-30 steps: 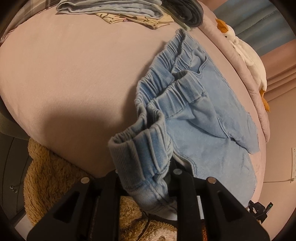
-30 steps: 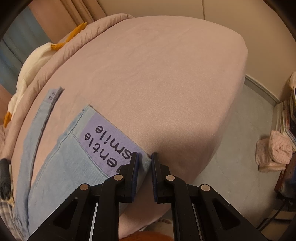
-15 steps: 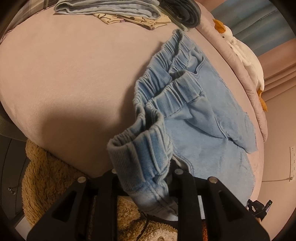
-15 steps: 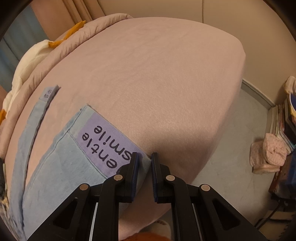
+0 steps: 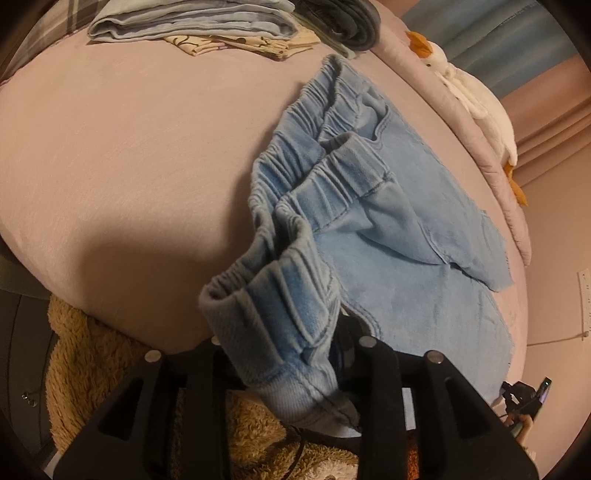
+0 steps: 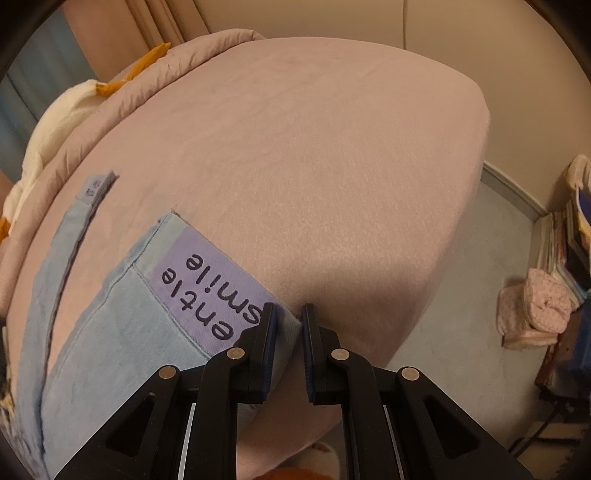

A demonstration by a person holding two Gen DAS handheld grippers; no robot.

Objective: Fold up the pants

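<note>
The pants (image 5: 399, 206), light blue with a gathered elastic waistband, lie spread on the pink bed (image 5: 129, 155), and each camera catches a different end of them. The left wrist view shows the waistband end: a bunched corner of the band sits up between the fingers of the left gripper (image 5: 288, 354), whose jaws have just been opening; the cloth fills the gap, but whether the pads press on it cannot be told, since the fabric hides them. Only this view shows the folded clothes (image 5: 192, 22) stacked at the far side of the bed, the white plush duck (image 5: 476, 99) along the bed's far edge, and a brown fluffy blanket (image 5: 85, 362) below the near edge. The right wrist view shows the other end: a leg hem bearing a purple label (image 6: 210, 291) with dark lettering (it reads upside down from here). The right gripper (image 6: 290, 321) has its fingers clamped on the corner of that hem right at the bed's edge. A second strip of the blue cloth with a small tag (image 6: 96, 184) lies further left, and only here do the grey floor (image 6: 461, 302) and a pink bundle (image 6: 535, 314) by the wall appear
</note>
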